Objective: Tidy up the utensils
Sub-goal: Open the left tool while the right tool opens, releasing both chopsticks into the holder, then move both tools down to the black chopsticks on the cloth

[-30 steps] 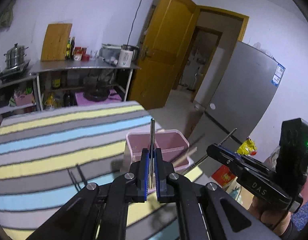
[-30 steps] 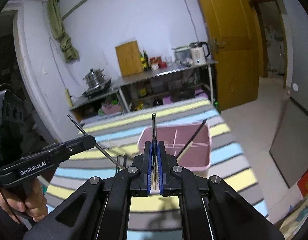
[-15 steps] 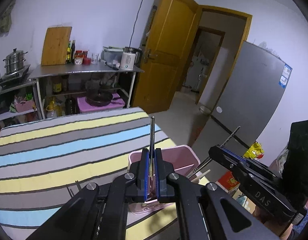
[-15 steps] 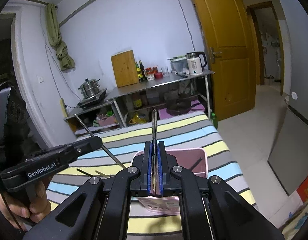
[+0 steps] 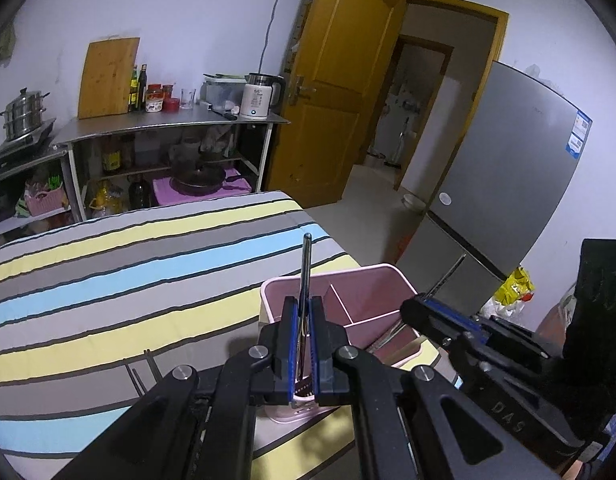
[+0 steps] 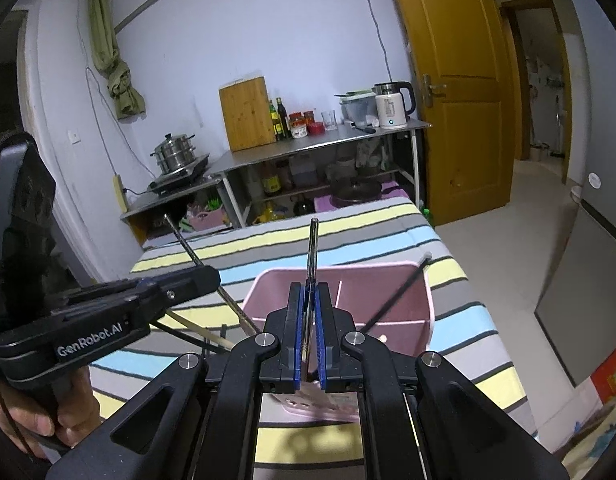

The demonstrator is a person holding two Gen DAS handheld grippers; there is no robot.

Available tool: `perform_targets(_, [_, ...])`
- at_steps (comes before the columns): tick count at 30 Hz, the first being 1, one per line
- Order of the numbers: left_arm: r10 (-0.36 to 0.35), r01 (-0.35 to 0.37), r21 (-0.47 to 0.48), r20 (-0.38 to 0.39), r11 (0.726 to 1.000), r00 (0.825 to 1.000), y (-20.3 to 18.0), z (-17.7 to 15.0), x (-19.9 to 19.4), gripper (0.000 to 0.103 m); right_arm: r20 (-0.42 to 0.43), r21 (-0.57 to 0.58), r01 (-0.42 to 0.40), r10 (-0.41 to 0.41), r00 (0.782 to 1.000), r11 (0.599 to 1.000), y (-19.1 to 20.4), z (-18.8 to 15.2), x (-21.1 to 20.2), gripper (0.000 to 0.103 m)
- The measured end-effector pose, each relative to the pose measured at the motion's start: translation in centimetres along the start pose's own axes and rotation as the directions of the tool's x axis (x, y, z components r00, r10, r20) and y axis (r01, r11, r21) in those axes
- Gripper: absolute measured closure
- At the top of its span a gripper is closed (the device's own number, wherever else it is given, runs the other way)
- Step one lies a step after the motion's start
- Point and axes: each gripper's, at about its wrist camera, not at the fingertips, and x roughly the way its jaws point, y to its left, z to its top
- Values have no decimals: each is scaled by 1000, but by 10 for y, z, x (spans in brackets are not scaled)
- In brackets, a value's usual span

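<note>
My left gripper (image 5: 303, 308) is shut on a thin metal chopstick (image 5: 306, 264) that sticks up past its fingertips, over the near left part of a pink divided bin (image 5: 359, 284). My right gripper (image 6: 308, 292) is shut on another metal chopstick (image 6: 312, 248), right above the same pink bin (image 6: 367, 280). Each gripper shows in the other's view: the right one (image 5: 411, 308) beside the bin's right rim, the left one (image 6: 212, 278) to the bin's left. A dark chopstick (image 6: 399, 292) leans inside the bin.
The bin stands near the right edge of a table with a striped cloth (image 5: 128, 280). Loose chopsticks (image 6: 200, 332) lie on the cloth left of the bin. Behind are a steel shelf (image 5: 168, 128) with a kettle, a yellow door (image 5: 339, 100) and a grey fridge (image 5: 507, 184).
Both grippers have moved forward and down toward the pink bin with their chopsticks; the bin now looks bigger and sits right under the fingertips. Both stay shut.
</note>
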Motion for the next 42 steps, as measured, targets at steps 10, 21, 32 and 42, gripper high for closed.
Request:
perform_targets(10, [21,-20,54,-6,998,1000,-11,-1,0,98,-43,-6,-1,1,999,1000,-2,-14,7,98])
perform_targets(21, [39,-40,50,28,998,999,-11,-1,-24,95,-30,-3,9,-9,1000,1000,-6,-12,-6,89])
perform_targets(32, [38,-41,27,109,999,993,-3,-22,-82,95,9,-4,14,-14,1000,1000,-1,-17,-38,88])
perform_targets(42, [110,-107,-38,95,994,989,30,-75,-116,95,-29,-42,-47,46,999,998,22,-45,-50,88])
